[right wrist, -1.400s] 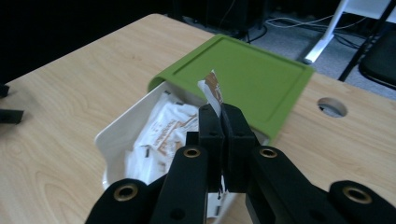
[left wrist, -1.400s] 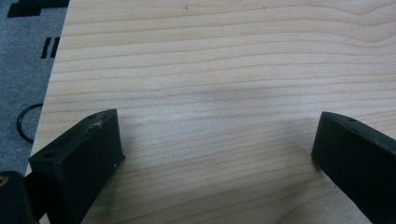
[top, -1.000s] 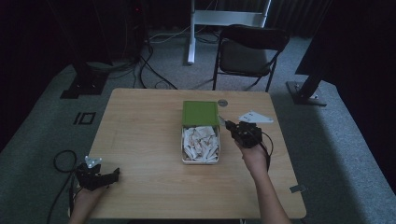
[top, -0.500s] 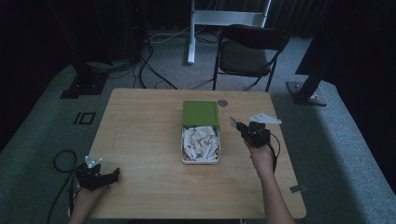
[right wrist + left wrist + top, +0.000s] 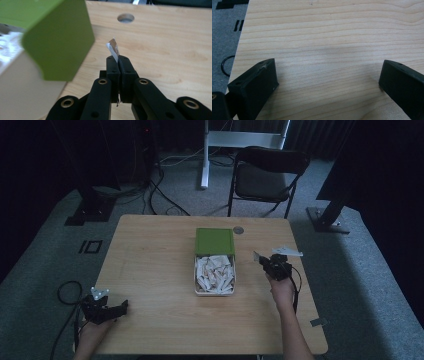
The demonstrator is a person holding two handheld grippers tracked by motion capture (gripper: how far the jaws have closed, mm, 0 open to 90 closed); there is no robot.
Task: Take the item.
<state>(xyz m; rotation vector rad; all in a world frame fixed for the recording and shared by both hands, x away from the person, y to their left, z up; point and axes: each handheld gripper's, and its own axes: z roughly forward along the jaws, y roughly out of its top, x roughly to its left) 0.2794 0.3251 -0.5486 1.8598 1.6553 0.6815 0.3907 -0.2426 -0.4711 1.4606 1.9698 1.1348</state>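
The right gripper (image 5: 119, 58) has its jaws pressed tight together on a small white packet (image 5: 113, 48), which sticks up out of the tips. It is just to the right of the box (image 5: 214, 290) full of white packets with its green lid (image 5: 214, 241) at the far end, near the middle of the wooden table (image 5: 150, 260). The left gripper (image 5: 327, 80) rests at the near left corner, jaws wide apart with only bare table between them.

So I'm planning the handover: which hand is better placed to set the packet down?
Right. The right gripper is shut on a small packet beside the box; the left gripper idles open at the table's near corner.
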